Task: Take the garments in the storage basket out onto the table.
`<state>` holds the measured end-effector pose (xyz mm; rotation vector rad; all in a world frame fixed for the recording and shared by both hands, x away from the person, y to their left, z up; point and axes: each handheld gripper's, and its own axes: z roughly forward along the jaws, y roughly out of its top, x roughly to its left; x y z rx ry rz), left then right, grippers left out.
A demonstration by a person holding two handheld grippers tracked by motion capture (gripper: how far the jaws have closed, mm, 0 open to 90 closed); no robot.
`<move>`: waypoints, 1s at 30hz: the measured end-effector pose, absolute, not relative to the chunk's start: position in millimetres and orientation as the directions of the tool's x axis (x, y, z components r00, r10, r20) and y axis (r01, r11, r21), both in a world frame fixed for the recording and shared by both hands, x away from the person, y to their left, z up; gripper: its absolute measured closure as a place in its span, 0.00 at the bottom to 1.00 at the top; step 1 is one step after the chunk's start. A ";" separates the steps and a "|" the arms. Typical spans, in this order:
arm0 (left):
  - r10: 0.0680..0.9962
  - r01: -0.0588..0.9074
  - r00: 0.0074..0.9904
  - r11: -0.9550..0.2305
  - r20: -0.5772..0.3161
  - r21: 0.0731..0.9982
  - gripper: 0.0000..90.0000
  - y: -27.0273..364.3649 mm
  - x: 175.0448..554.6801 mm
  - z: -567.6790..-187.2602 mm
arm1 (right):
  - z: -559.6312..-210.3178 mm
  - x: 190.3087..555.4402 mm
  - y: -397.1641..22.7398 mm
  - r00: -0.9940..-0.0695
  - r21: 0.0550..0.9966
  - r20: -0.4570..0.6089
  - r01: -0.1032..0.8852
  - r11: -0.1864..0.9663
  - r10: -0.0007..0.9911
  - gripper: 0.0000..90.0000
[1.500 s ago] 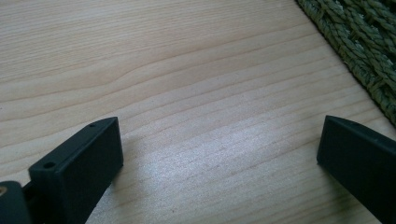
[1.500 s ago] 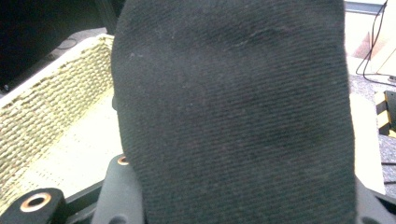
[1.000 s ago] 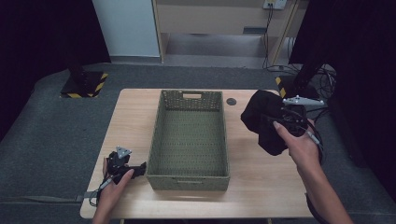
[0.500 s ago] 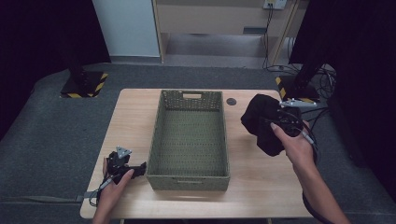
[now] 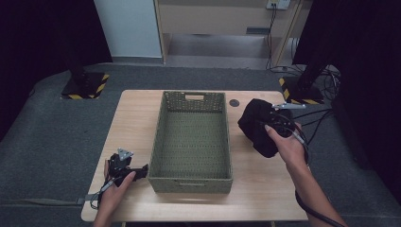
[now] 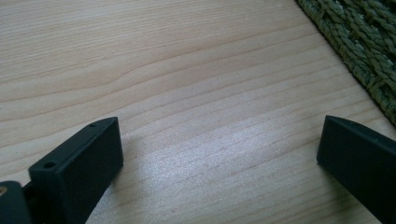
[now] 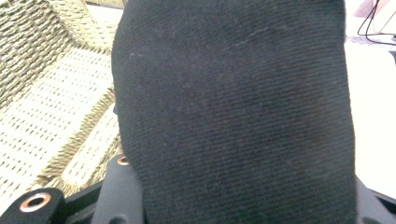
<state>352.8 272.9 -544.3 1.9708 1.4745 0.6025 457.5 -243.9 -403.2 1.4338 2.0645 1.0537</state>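
Since the earlier frame, the black cloth bundle [image 5: 257, 125] had been lowered, carried in the right gripper [image 5: 279, 124], whose jaws were clamped on it. It hung just right of the woven basket [image 5: 194, 176], bulging beyond the jaws (toward the basket). The bundle was best carried over the rim before release. The left gripper [image 5: 126, 170] rested apart on the table [image 5: 265, 189].

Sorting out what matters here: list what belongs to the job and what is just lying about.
In the job: black cloth, held in the right tool; woven basket; left tool, open beside the basket.
Lying about: small dark disc on the table; cables.
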 end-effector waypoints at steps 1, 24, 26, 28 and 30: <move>0.960 0.688 0.281 -0.205 0.005 0.696 0.00 272.9 352.8 -544.3 | -404.4 458.7 -243.1 -0.381 0.772 0.085 0.609 0.181 0.921 0.57; 0.960 0.688 0.281 -0.205 0.005 0.696 0.00 272.9 352.8 -544.3 | -433.1 476.7 -245.0 -0.352 0.741 0.076 0.647 0.183 0.933 0.57; 0.960 0.688 0.280 -0.204 0.005 0.696 0.00 272.9 352.8 -544.3 | -436.3 478.2 -246.2 -0.346 0.737 0.077 0.651 0.180 0.935 0.57; 0.960 0.688 0.281 -0.205 0.005 0.696 0.00 272.9 352.8 -544.3 | -439.8 479.8 -248.0 -0.341 0.733 0.077 0.656 0.179 0.937 0.57; 0.960 0.688 0.280 -0.204 0.005 0.696 0.00 272.9 352.8 -544.3 | -443.2 481.2 -249.7 -0.337 0.728 0.074 0.661 0.180 0.938 0.57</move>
